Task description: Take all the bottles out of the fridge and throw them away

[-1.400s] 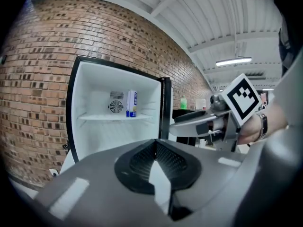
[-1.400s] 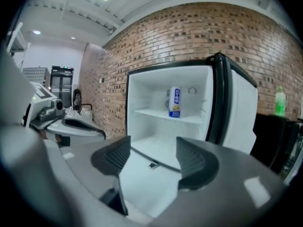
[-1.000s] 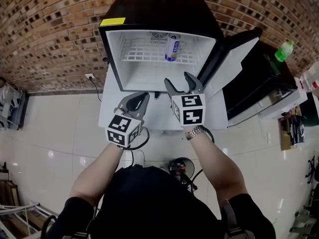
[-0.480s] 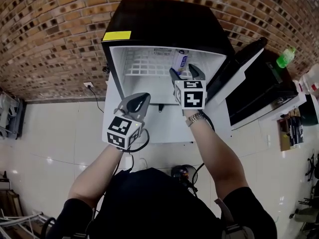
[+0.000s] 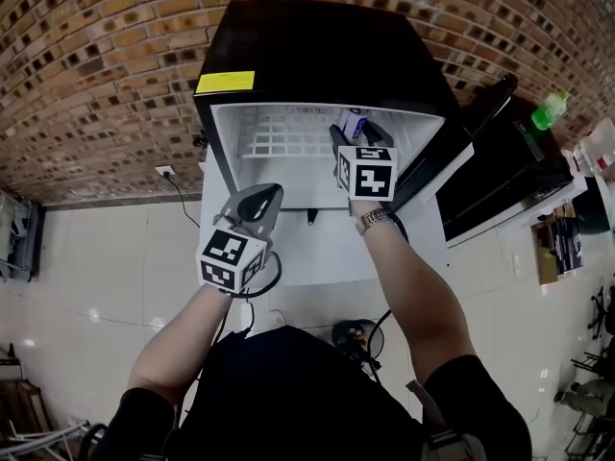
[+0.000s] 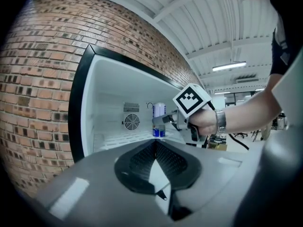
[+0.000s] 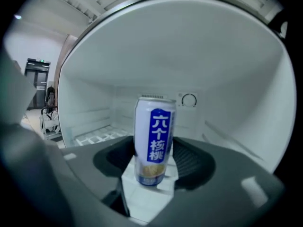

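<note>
Outside the fridge [image 5: 317, 46], off its left front edge, left gripper [image 5: 261, 198] hangs shut and empty, well short of the wire shelf [image 5: 283, 133]. Shelf carries one can [image 7: 154, 145], upright, on its right half near the back edge. Right gripper [image 5: 356, 134] is inside and points straight at it. Its jaws have just been closing and stand wide, one on each side of the can, whose long axis is vertical. Pads don't look to be pressing yet; a gap shows on the can's right side. Right hand is clearly the nearer. My read of the next move: finish the squeeze mid-body, then draw straight back out. Risk: a tall can tips on the wire grid if nudged.
</note>
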A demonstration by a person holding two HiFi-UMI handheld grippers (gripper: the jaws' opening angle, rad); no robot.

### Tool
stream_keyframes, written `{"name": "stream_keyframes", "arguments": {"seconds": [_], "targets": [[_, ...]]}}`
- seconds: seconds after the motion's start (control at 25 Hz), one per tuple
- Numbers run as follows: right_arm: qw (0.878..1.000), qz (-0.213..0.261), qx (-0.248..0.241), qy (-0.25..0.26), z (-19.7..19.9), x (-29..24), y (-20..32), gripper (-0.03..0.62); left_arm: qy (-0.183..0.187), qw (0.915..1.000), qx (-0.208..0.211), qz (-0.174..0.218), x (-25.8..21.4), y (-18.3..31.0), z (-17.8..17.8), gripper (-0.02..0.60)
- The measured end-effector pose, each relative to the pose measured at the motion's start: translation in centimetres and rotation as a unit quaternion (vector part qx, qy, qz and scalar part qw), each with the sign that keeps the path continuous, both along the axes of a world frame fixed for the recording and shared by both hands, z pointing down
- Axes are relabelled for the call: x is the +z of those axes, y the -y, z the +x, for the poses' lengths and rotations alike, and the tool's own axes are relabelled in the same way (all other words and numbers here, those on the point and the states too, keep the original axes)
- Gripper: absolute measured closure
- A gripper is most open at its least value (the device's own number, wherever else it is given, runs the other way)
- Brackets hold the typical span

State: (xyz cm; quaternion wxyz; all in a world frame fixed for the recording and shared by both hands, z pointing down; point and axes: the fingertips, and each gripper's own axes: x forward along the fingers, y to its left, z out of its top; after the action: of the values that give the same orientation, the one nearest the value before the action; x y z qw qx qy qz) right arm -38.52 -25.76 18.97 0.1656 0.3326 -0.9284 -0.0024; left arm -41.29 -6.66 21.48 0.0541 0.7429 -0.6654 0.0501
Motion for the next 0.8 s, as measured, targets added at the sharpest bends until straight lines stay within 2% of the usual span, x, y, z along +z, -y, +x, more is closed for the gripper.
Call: {"name": "stream_keyframes", "arguments": {"seconds": [0.4,0.6,0.8], "targets": [[1.0,0.004,-0.01,0.024,2.1,-0.4,-2.0,0.344,-0.006,0.9999,0.007,-0.007,0.5,0.3,1.4,0.578],[0.999,0.01,-0.024,0.036,5.2,-0.8,-4.6,0.345,-0.007,0.9997,0.02,-0.011,0.7,0.4,4.7,0.578],[0.998,0.013,-0.032,0.046,10.1,-1.1,-7.3,0.345,-0.007,0.9988,0.043,-0.021,1.3,0.6,9.5,0.578]]}}
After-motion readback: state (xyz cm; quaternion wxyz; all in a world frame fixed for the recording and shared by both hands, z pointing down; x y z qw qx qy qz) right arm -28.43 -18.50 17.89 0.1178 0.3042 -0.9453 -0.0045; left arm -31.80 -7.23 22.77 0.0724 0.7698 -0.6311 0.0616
